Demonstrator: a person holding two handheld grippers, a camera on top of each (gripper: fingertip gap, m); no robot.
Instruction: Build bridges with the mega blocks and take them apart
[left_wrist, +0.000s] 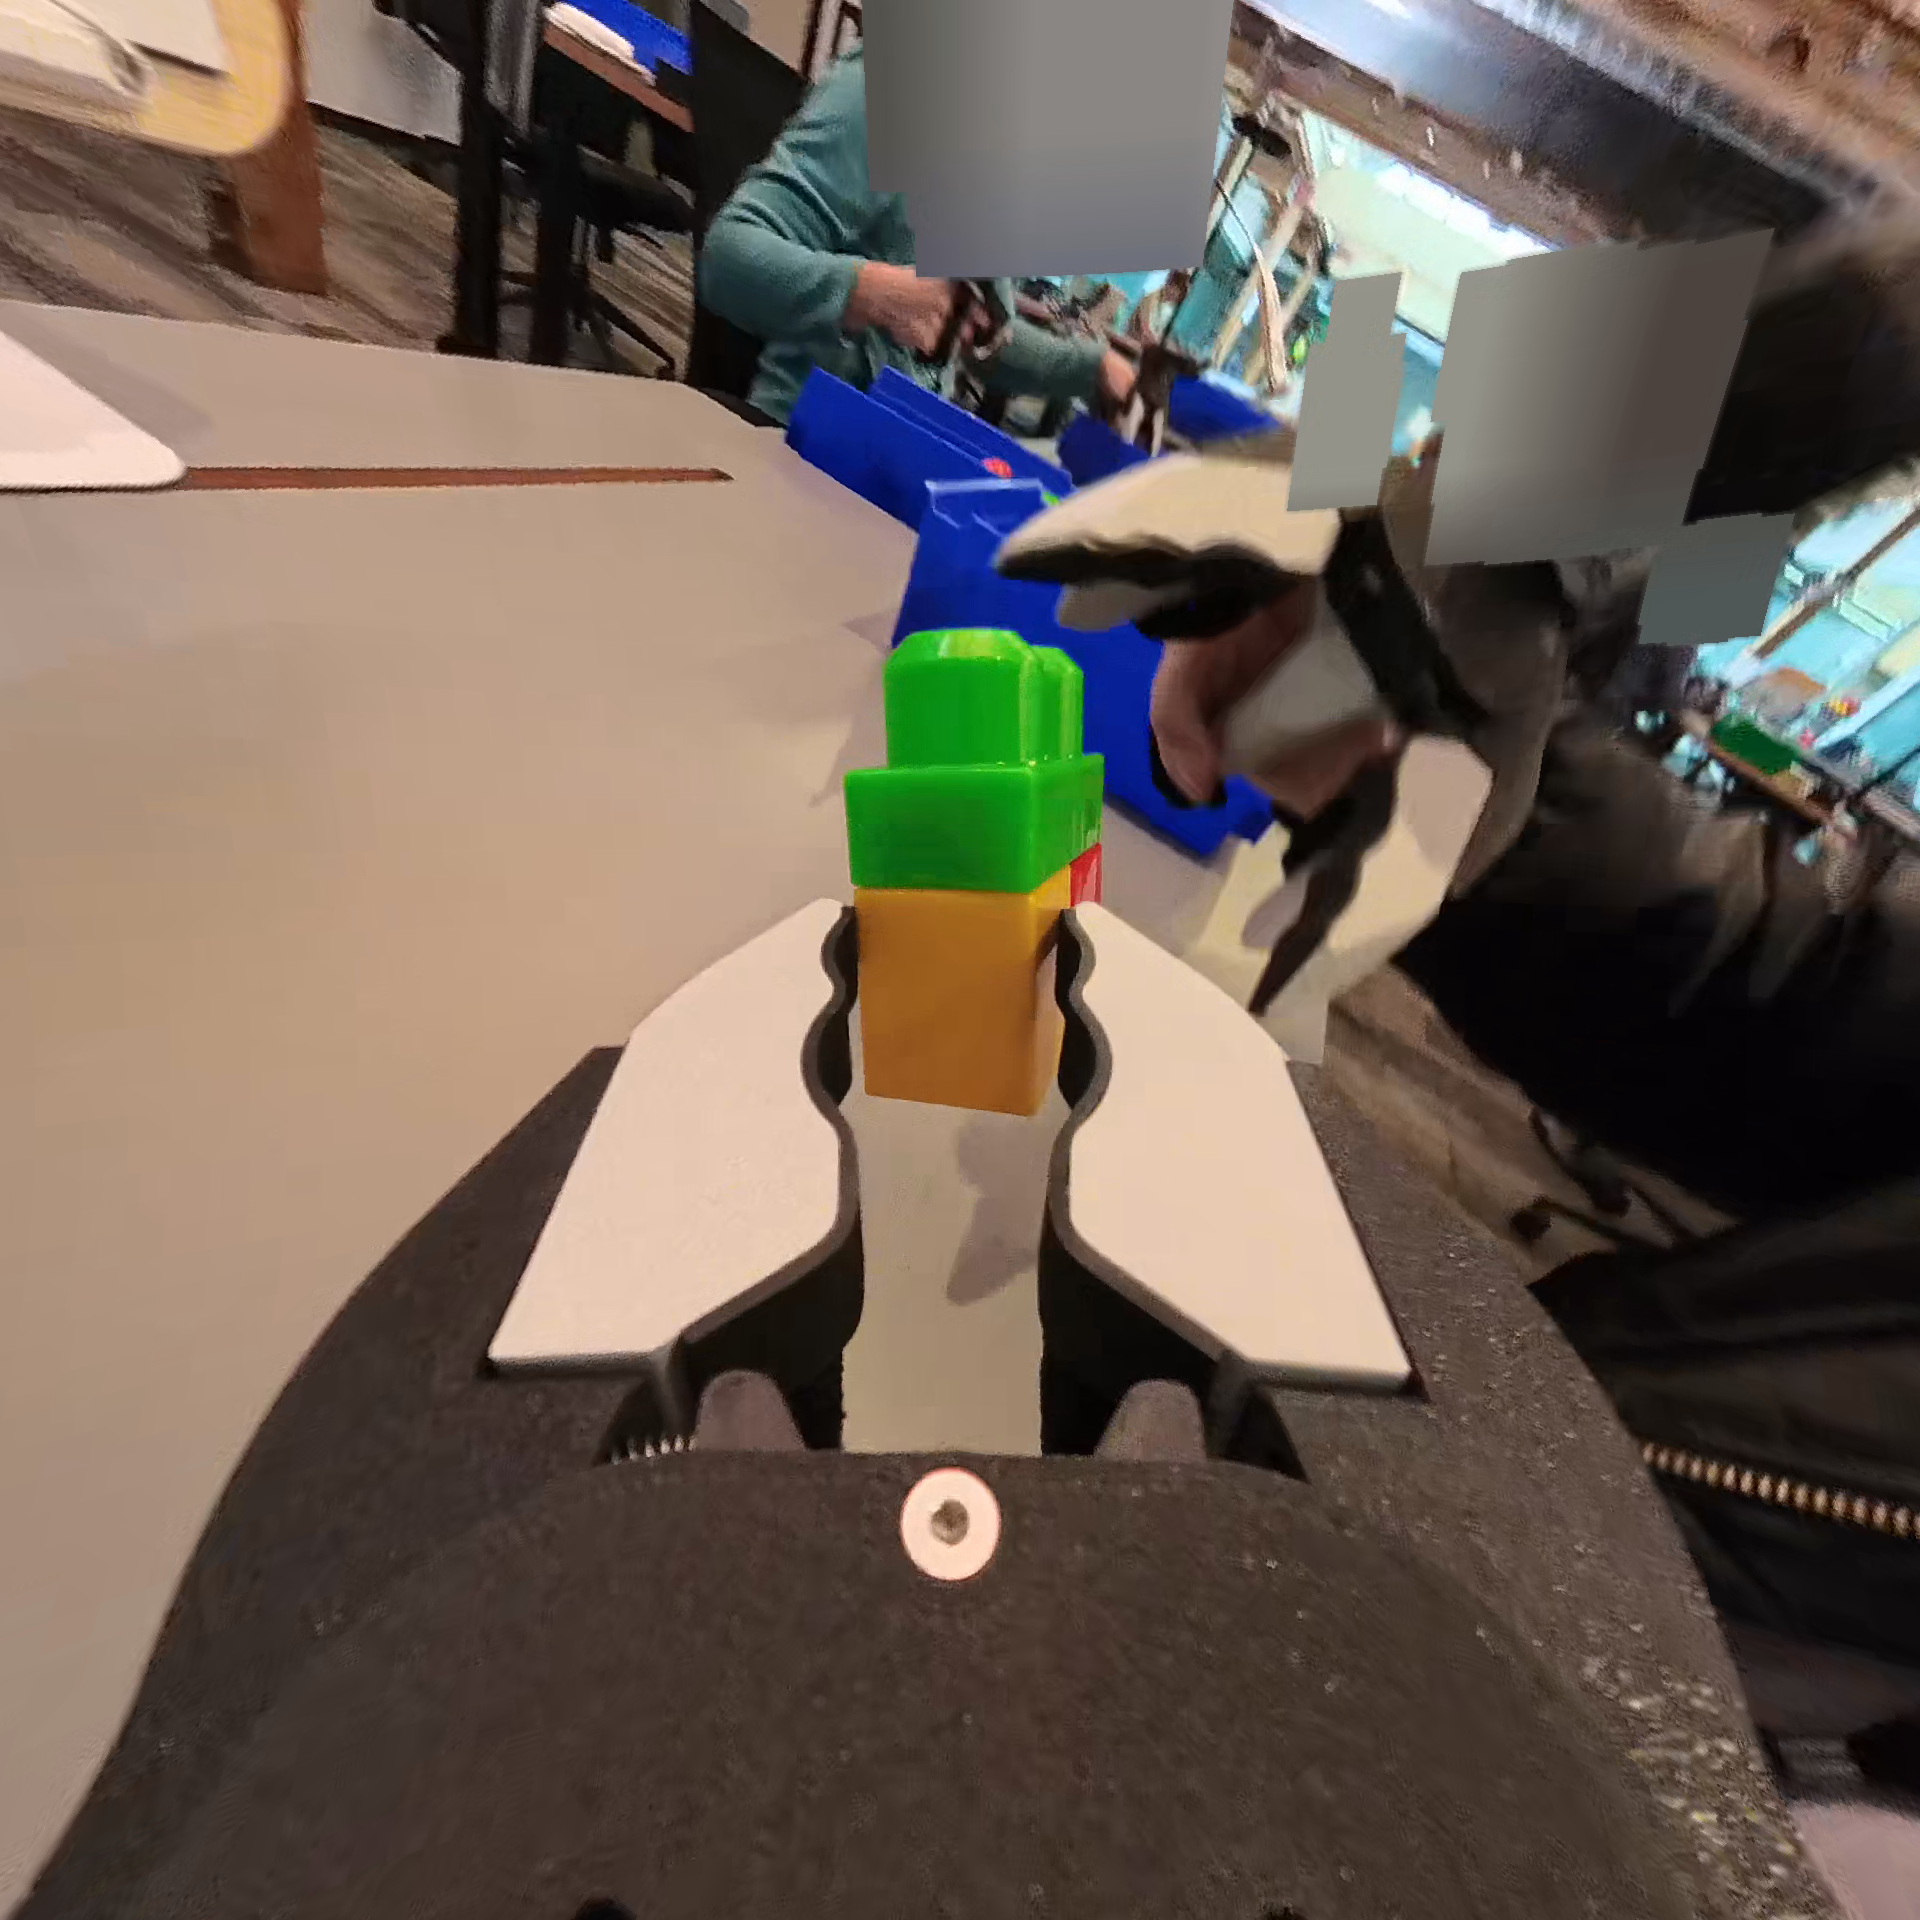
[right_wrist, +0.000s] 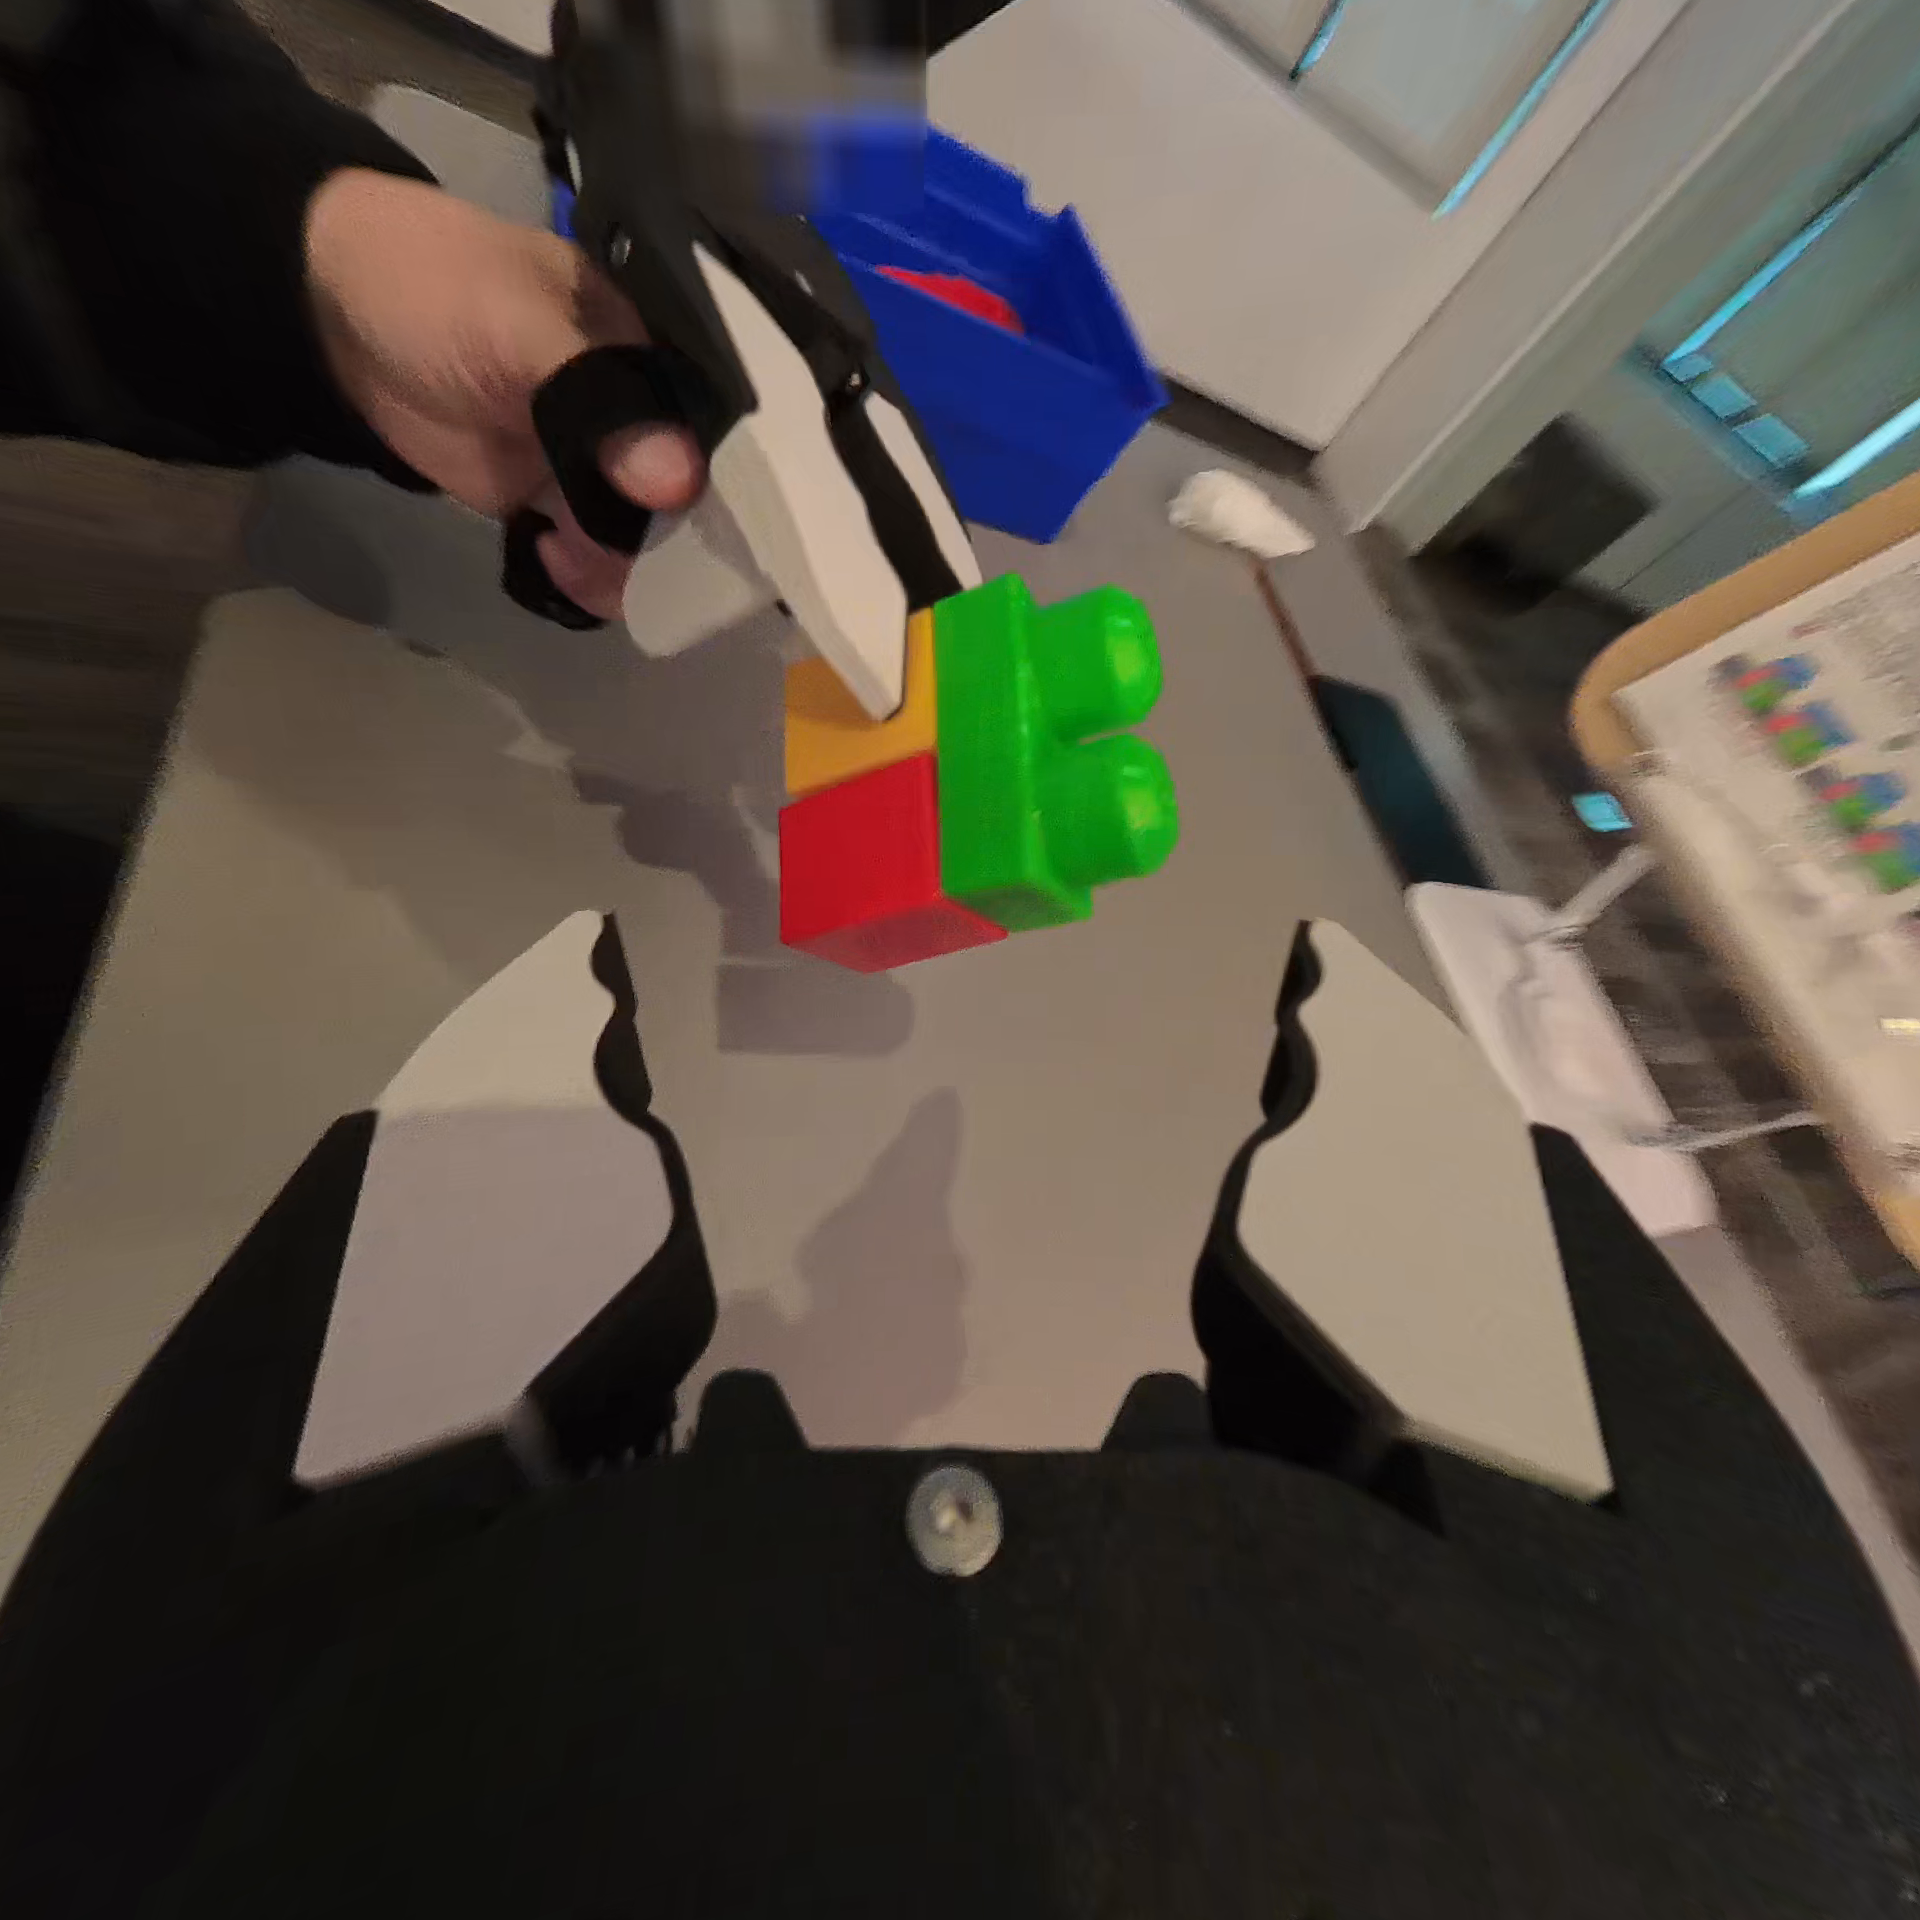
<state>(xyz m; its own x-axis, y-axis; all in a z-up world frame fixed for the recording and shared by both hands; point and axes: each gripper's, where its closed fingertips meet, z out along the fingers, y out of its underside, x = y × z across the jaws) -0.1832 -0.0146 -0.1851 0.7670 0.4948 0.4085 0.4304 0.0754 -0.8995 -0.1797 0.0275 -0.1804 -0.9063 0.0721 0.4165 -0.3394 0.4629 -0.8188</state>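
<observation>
Grey table (right_wrist: 312, 831), blue bin (right_wrist: 997, 353) upper centre.
Left gripper (left_wrist: 956, 997) pinches yellow block (left_wrist: 951, 997) under green block (left_wrist: 971, 821), beside red block (right_wrist: 862, 842); right gripper (right_wrist: 951, 997) spread, empty.

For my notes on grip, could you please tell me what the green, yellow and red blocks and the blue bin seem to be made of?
The green block, yellow block and red block look like hard moulded plastic: glossy highlights, rounded edges, solid colour. The blue bin also looks like plastic, duller, though blur leaves its finish uncertain.

Grey table (right_wrist: 1039, 1195); blue bin (right_wrist: 997, 374), white cloth (right_wrist: 1236, 514) on it.
</observation>
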